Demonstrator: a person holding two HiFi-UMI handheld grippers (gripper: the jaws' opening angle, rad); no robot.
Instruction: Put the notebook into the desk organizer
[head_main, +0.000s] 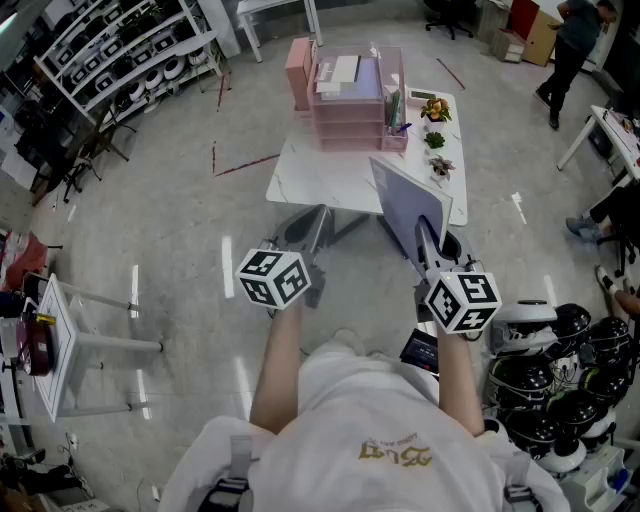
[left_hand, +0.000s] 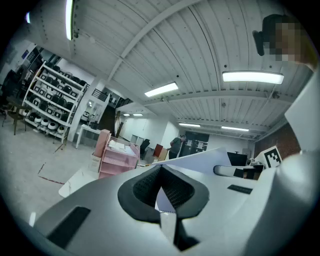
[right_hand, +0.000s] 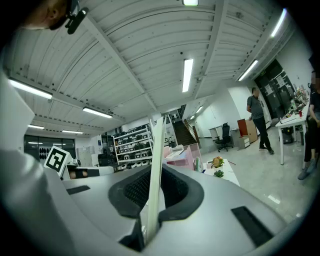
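This is a large open robotics lab or workshop hall, not a home. The polished grey concrete floor (head_main: 150, 230) is marked with strips of red tape (head_main: 245, 164). A white ribbed metal ceiling (left_hand: 165, 45) carries long fluorescent strip lights (left_hand: 252, 77). At far left, tall white metal shelving racks (head_main: 120, 45) are packed with round black-and-white devices (too small to identify). A heap of black-and-white helmet-like headsets (head_main: 545, 385) lies near right. A white-topped worktable (head_main: 310, 175) stands mid-floor, and a black wheeled office chair (right_hand: 224, 136) sits beside a staircase (right_hand: 182, 132) at the far end. A person (head_main: 578, 45) stands far right.
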